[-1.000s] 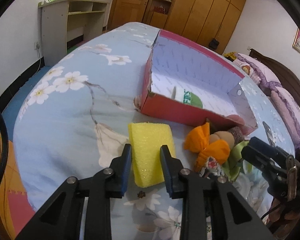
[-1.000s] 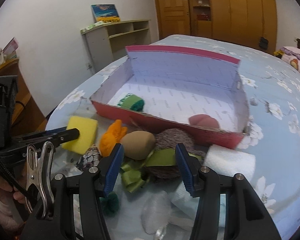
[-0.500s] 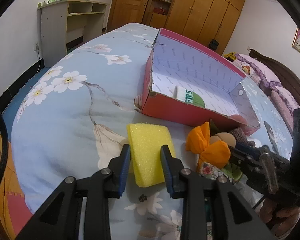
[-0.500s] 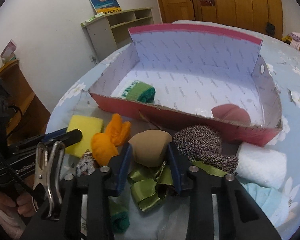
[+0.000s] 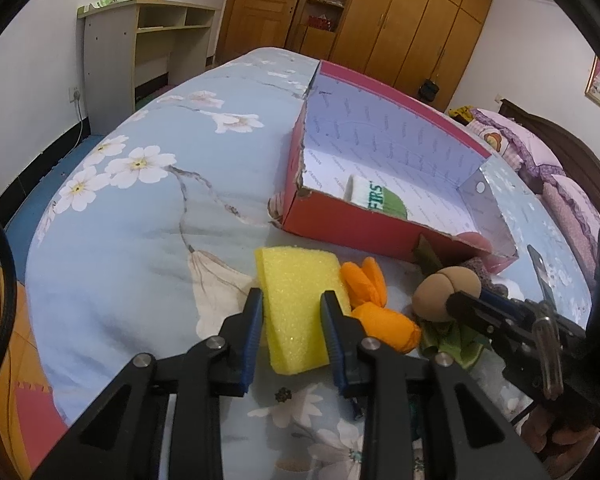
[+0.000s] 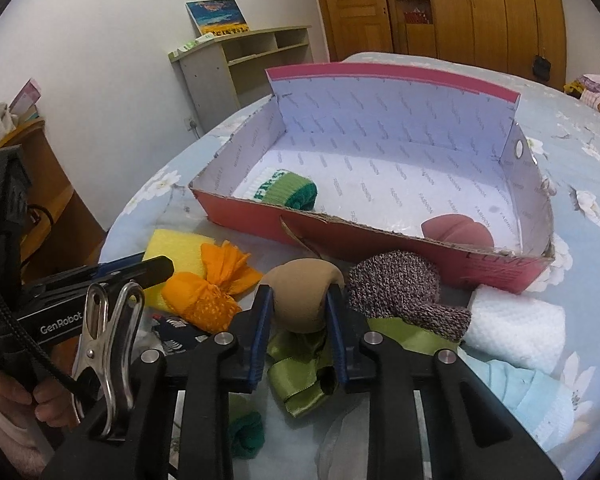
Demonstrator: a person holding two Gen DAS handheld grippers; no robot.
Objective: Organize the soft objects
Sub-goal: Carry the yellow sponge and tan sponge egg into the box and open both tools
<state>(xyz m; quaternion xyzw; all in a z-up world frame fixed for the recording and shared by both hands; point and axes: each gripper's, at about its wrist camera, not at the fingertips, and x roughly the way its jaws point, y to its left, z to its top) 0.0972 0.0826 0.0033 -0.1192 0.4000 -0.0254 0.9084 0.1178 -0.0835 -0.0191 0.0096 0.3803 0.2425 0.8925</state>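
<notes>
Right wrist view: your right gripper (image 6: 296,308) fingers have just been closing and now pinch the tan rounded soft ball (image 6: 302,296) on the bed (image 6: 580,152), near the red cardboard box (image 6: 380,236). Left wrist view: your left gripper (image 5: 292,314) fingers squeeze the yellow foam sponge (image 5: 300,300).

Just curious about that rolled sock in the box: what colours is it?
The rolled sock is white with a light green band and dark green end, clearest in the right wrist view.
</notes>
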